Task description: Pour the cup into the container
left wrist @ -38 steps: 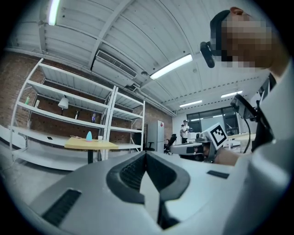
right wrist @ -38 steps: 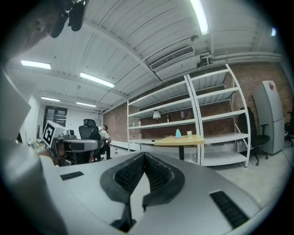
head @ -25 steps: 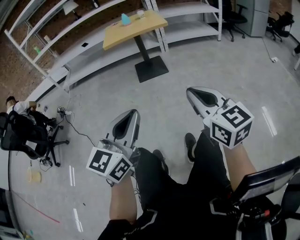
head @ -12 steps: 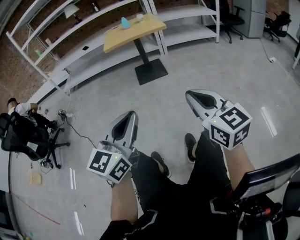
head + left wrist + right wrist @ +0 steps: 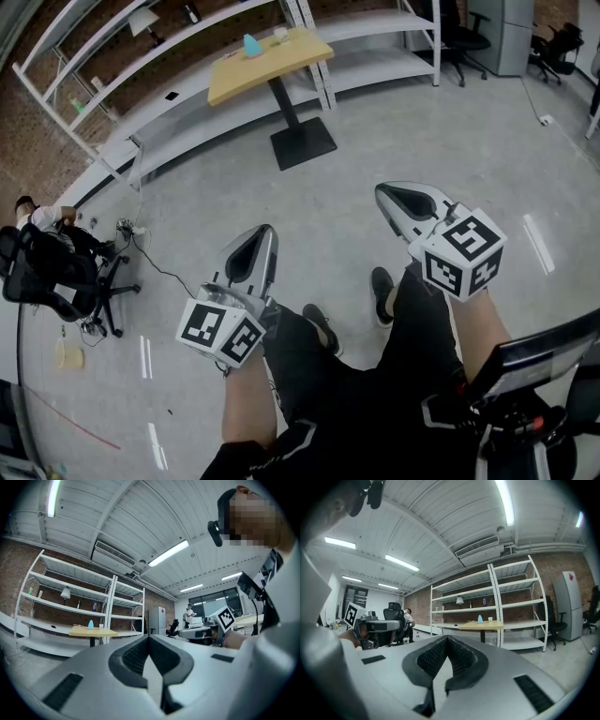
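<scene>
A small wooden table (image 5: 267, 64) stands far off across the floor, by the shelving. On it are a pale blue container (image 5: 249, 44) and a small white cup (image 5: 279, 35). In the left gripper view the blue container (image 5: 90, 624) is left of the cup (image 5: 101, 626); the right gripper view shows the same order, container (image 5: 479, 618) then cup (image 5: 490, 619). My left gripper (image 5: 269, 229) and right gripper (image 5: 381, 191) are held level in front of the person's legs, well short of the table. Both are shut and empty, with the left gripper (image 5: 149, 637) and right gripper (image 5: 448, 639) tips meeting.
White shelving (image 5: 112, 70) runs along the brick wall behind the table. A person sits at an office chair (image 5: 52, 272) on the left, with cables (image 5: 150, 258) on the floor nearby. Another chair (image 5: 539, 366) is at the lower right. Bare concrete floor (image 5: 394, 131) lies between me and the table.
The head view has shifted slightly, so the table sits a little higher in it. Both grippers stay shut in about the same place.
</scene>
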A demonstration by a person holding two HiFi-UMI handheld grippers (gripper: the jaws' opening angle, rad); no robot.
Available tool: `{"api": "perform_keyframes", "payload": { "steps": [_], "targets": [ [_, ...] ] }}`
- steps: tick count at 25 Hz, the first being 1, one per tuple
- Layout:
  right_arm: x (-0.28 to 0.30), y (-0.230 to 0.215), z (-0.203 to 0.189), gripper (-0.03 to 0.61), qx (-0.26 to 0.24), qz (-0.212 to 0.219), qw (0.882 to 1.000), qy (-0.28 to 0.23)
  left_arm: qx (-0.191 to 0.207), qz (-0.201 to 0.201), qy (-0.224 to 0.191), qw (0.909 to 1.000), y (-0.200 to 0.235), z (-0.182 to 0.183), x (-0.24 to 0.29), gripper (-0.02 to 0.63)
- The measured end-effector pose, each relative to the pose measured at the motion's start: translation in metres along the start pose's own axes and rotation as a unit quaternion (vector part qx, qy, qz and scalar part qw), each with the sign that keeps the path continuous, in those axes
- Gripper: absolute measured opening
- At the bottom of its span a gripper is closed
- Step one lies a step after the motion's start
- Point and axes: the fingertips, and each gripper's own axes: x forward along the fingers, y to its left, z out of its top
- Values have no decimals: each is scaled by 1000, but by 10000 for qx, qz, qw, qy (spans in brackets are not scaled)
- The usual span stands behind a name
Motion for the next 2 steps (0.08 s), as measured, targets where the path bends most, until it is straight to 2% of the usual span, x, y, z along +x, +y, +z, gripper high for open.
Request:
{"api": "perform_keyframes", "payload": {
  "steps": [2],
  "targets": [
    [0, -1, -2, 0, 11, -14, 10000, 3, 10, -19, 15, 10000, -1, -2, 1, 2]
  ]
}}
